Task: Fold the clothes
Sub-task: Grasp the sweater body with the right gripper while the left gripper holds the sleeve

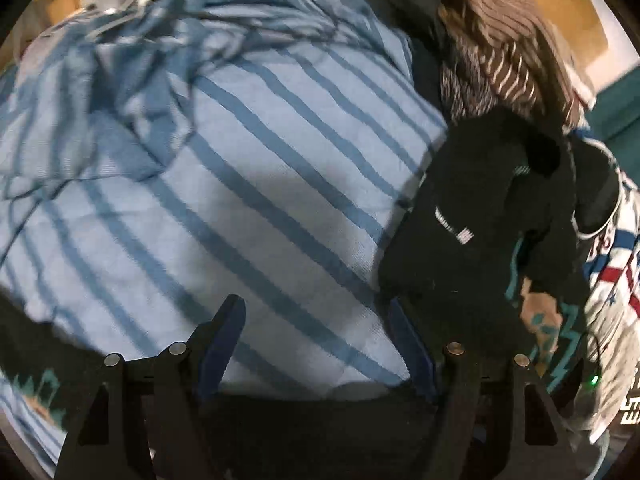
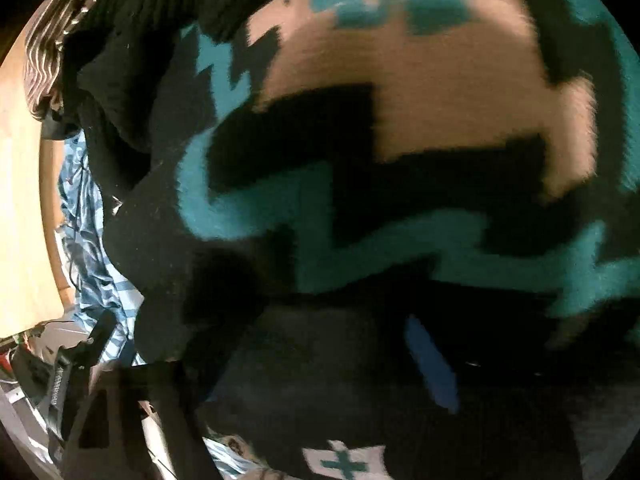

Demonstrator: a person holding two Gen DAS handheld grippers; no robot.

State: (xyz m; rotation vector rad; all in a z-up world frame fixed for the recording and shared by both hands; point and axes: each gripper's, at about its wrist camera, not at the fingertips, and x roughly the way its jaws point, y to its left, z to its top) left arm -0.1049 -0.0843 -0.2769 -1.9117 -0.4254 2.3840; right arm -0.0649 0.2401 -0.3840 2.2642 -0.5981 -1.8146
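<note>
A light blue shirt with darker blue stripes (image 1: 248,184) lies crumpled and fills most of the left wrist view. My left gripper (image 1: 318,320) hangs just above it, jaws wide apart, open and holding nothing. Its blue pads (image 1: 228,332) stand clear of the cloth. A black sweater with teal and beige zigzags (image 2: 360,160) fills the right wrist view, blurred. My right gripper (image 2: 308,360) points down at it from very close, jaws wide; one blue pad (image 2: 432,364) shows and the other finger is partly lost in the dark cloth. The black sweater (image 1: 472,224) lies right of the striped shirt.
A brown garment with thin pale stripes (image 1: 504,44) lies at the back right of the pile. A white garment with red and blue print (image 1: 612,280) is at the far right. The wooden table top (image 2: 24,200) shows at the left edge, with the striped shirt (image 2: 88,240) beside it.
</note>
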